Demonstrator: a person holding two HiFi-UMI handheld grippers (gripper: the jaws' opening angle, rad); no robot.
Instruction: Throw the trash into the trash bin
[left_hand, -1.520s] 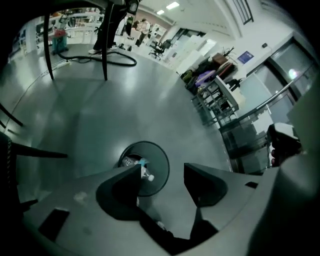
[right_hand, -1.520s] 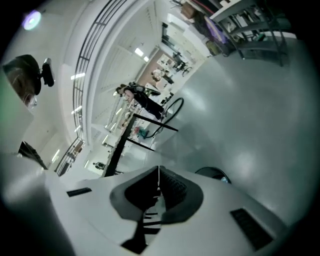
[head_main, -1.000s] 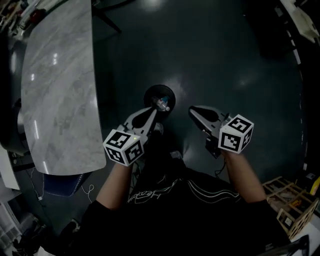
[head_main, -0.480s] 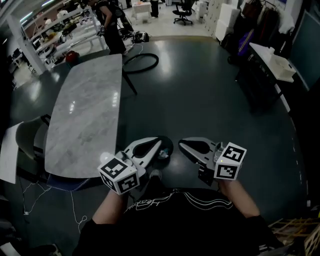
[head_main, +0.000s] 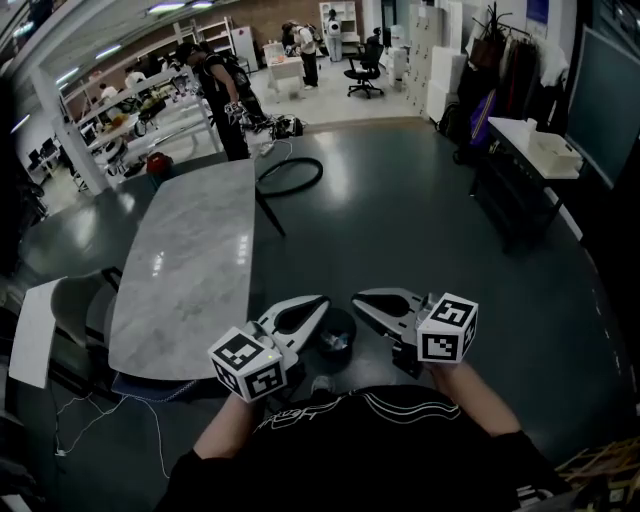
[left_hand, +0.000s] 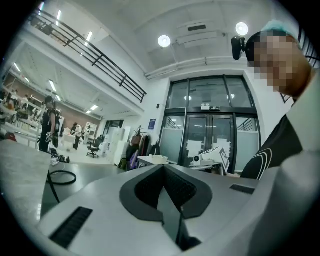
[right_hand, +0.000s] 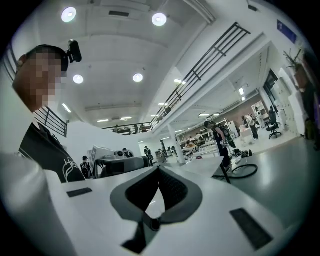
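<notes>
With jaws together on nothing, the left gripper or right gripper could, if lowered carelessly, tip the trash bin at their 6 o'clock.

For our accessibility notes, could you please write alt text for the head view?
A person holds two shut, empty tools side by side, the left tool and the right tool, over a small dark trash bin on the floor with pale trash inside. A grey marble table stands to the left; people stand far behind.
</notes>
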